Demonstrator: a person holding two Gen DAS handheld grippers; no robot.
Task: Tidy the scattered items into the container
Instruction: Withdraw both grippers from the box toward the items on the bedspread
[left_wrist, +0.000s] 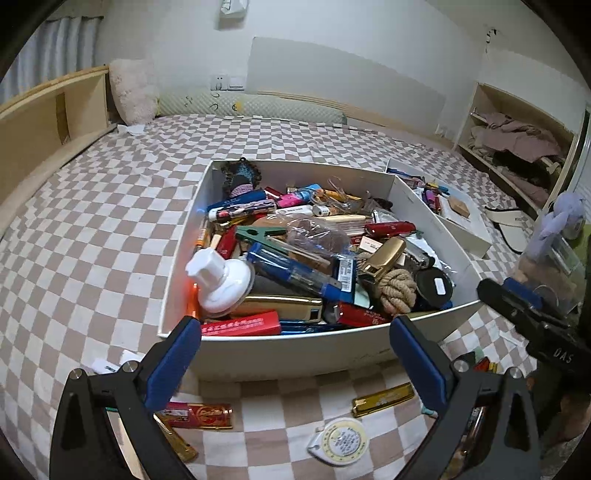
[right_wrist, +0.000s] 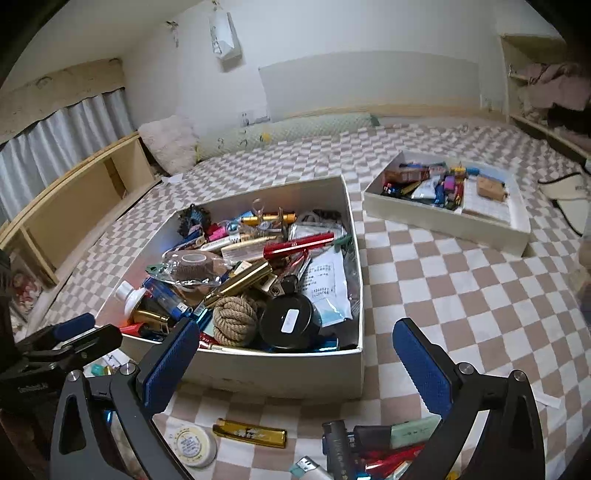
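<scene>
Checkered bedspread (left_wrist: 92, 240) covering bed, serving as work surface. Large white container (right_wrist: 280, 365) sitting mid-bed, heaped with small items, lying just ahead of both grippers. Smaller white box (right_wrist: 447, 221) resting beyond, well apart. Left gripper (left_wrist: 295, 354) hanging with jaws spread wide, gripping nothing, near container's front wall. Right gripper (right_wrist: 295, 354) likewise gaping, empty. Gold harmonica (left_wrist: 382, 399) and round tape measure (left_wrist: 338, 441) lying loose on bedspread, between jaws and container.

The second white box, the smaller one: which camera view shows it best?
The right wrist view: the smaller box appears whole there, with its contents visible, standing apart from the big box. In the left wrist view the big box's wall hides most of the smaller box.
</scene>
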